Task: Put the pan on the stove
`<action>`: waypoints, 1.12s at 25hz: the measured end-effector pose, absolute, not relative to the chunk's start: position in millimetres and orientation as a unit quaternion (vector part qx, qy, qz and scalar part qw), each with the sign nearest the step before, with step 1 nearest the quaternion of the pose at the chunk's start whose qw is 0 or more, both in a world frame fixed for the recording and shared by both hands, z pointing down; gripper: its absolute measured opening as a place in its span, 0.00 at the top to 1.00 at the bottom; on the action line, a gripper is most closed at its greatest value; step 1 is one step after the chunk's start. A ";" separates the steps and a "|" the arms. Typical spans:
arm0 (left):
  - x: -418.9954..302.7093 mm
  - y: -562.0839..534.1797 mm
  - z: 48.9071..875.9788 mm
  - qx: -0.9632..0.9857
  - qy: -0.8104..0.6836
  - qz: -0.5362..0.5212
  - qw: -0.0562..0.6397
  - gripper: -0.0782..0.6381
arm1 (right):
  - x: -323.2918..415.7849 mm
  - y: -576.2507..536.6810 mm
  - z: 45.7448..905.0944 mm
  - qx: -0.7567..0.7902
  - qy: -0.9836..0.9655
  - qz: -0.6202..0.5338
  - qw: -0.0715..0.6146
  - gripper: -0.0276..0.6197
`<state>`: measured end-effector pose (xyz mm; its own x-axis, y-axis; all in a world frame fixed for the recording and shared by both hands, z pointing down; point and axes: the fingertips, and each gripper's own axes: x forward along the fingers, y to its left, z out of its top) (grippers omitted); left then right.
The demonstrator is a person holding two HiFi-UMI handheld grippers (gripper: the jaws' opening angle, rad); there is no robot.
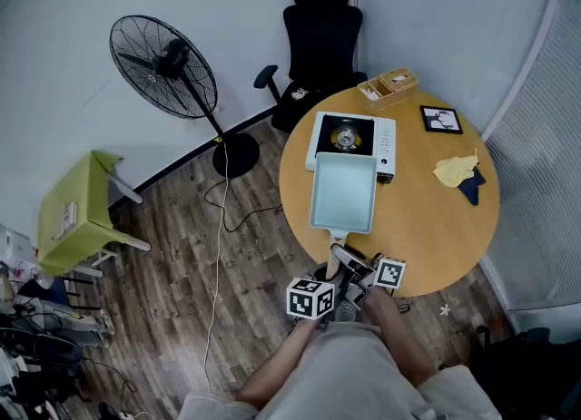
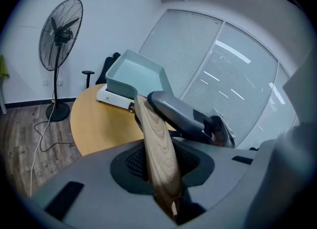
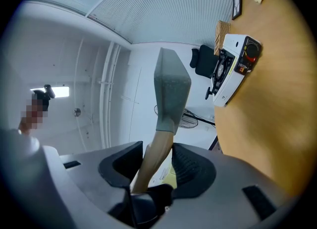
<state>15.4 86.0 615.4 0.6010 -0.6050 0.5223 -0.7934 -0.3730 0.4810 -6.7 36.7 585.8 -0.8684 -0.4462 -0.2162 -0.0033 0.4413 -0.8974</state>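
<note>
My left gripper (image 2: pixel 161 160) and right gripper (image 3: pixel 154 166) both pinch the wooden handle (image 2: pixel 157 139) of the pale blue pan (image 1: pixel 344 193), just past the near edge of the table (image 1: pixel 427 228). The pan's front reaches the white stove (image 1: pixel 386 141) toward the far edge. It seems to overlap the stove, though I cannot tell whether they touch.

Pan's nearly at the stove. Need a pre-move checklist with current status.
1. Clamp of left gripper on wooden handle: ok.
2. Clamp of right gripper on the same handle: ok.
3. Nothing sitting on the burner: ok.
4. The pan centred over the burner: not ok, it overlaps only the near edge of the stove.
5. Pan empty: ok.
6. Pan bottom clear of the stove: cannot tell.
</note>
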 end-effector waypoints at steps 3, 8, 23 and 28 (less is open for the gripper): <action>21.7 75.2 615.2 0.818 -0.428 0.136 0.359 0.74 | -0.1 25.3 582.2 -0.138 0.820 -0.509 0.224 0.67; 26.7 65.5 620.8 0.811 -0.436 0.140 0.364 0.74 | 5.5 15.8 595.4 -0.138 0.814 -0.522 0.215 0.67; 13.5 21.2 643.1 0.792 -0.435 0.148 0.402 0.74 | -13.3 -31.8 613.1 -0.130 0.803 -0.544 0.205 0.66; 5.3 -17.7 637.2 0.789 -0.427 0.148 0.415 0.74 | -19.4 -71.1 613.5 -0.150 0.790 -0.555 0.211 0.66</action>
